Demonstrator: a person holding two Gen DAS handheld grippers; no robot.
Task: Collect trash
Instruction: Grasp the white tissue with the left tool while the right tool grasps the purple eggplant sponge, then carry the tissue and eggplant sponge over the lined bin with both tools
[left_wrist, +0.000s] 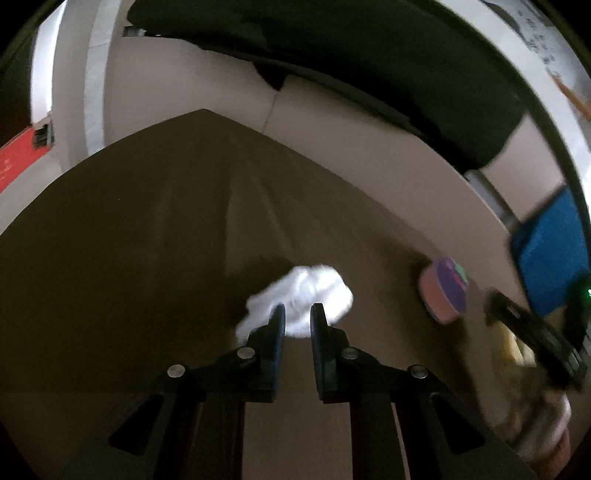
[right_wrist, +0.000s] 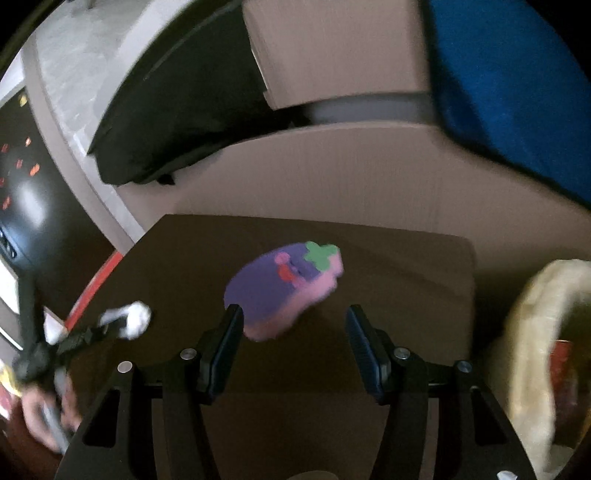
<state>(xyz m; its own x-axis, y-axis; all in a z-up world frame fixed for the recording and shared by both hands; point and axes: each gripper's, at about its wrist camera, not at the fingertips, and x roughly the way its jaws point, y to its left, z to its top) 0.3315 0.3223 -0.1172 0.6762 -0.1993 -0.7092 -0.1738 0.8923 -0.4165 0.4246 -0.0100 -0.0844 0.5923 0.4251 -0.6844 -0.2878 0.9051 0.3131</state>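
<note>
Surface: a dark brown table (left_wrist: 147, 240) with pale floor beyond it; both views are blurred.
Left gripper: the left gripper (left_wrist: 297, 314) hangs tilted down over the table, its jaws narrowed to a small gap. A crumpled white tissue (left_wrist: 306, 291) lies at the fingertips, and part of it shows in the gap between them. Whether the pads press on it cannot be told from the blur.
Right gripper: the right gripper (right_wrist: 293, 319) has its jaws standing wide apart with nothing clamped. Its left finger (right_wrist: 225, 339) overlaps the near edge of a purple and pink sponge (right_wrist: 280, 288); the other finger is clear of it.
Sponge: it lies flat on the table, with a green patch and a red mark on top, and sits to the right of the tissue.
Right edge: a pale woven basket (right_wrist: 532, 332) stands just beside the table.
Background: a black bag (right_wrist: 177, 122) and a blue cushion (right_wrist: 509, 92) lie on the floor beyond the table.
</note>
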